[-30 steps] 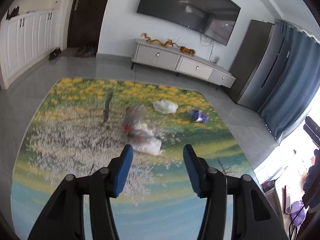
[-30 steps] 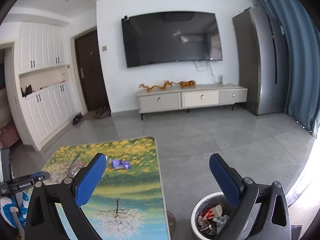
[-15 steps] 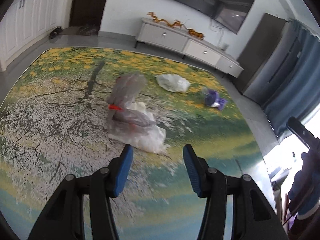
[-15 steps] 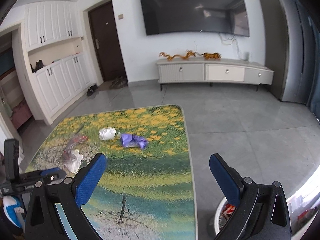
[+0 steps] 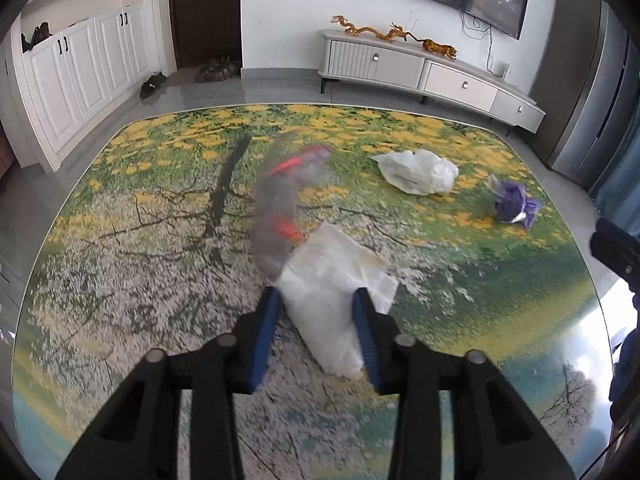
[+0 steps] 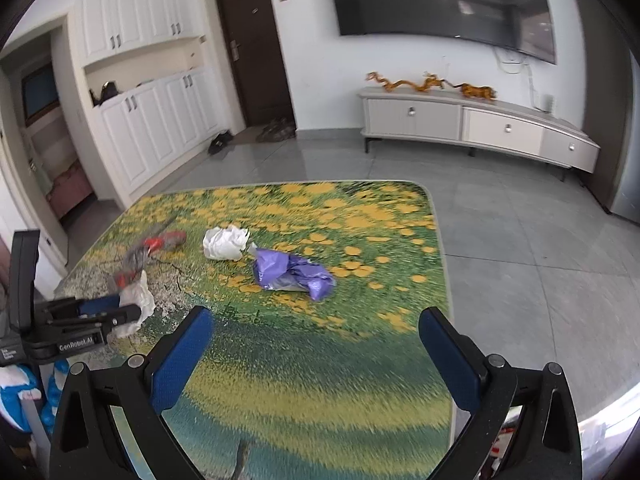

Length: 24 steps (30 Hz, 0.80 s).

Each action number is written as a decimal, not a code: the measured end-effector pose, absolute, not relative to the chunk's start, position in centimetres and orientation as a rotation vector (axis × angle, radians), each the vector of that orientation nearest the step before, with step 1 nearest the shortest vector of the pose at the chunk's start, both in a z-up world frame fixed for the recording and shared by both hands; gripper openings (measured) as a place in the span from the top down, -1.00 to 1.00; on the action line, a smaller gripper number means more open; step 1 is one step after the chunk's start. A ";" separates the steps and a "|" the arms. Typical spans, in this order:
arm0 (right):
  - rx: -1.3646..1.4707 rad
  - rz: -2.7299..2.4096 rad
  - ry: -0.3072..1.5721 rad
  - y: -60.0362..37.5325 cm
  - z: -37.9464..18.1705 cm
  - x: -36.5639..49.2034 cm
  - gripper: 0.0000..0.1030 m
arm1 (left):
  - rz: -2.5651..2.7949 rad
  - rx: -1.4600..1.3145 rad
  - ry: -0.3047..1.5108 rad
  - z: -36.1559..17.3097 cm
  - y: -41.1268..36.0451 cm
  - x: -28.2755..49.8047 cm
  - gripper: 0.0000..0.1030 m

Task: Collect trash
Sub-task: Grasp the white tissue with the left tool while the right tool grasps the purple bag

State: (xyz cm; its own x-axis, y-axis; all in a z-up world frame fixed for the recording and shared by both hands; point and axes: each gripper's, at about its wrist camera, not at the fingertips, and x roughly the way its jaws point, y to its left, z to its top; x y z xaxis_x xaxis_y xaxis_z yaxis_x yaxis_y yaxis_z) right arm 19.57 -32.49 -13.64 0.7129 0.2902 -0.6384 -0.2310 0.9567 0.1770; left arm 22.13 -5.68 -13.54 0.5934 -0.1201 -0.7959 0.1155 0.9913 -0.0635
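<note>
The left gripper (image 5: pixel 316 312) is closing around a white bag (image 5: pixel 332 280) on the tabletop (image 5: pixel 480 312); the right gripper (image 6: pixel 316 344) gapes wide, purple wrapper (image 6: pixel 292 272) at its twelve o'clock.

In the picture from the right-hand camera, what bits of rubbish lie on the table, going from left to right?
Clear wrapper with red print → white crumpled paper → purple wrapper. The white bag between the left gripper's closing jaws sits under the clear wrapper, so I leave it out of the order.
</note>
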 end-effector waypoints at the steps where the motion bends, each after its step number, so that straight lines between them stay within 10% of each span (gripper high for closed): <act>1: 0.075 0.301 0.727 -32.2 -13.8 20.1 -1.00 | -0.137 -0.007 0.924 -13.5 -5.5 22.2 0.51; 12: -0.065 0.409 0.767 -28.4 -15.4 25.8 -0.98 | -0.214 -0.106 0.925 -13.4 -2.6 21.1 0.81; 24: -0.061 0.407 0.875 -28.1 -17.2 26.6 -0.04 | -0.234 -0.197 0.924 -13.3 -0.3 18.2 0.83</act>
State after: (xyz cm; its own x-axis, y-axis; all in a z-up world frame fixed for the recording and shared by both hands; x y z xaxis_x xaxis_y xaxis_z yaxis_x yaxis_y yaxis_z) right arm 26.61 -28.06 -17.24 0.5693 0.3216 -0.7566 -0.3709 0.9218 0.1128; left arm 18.16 -0.25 -13.34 0.5800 -0.2831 -0.7638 0.1150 0.9567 -0.2672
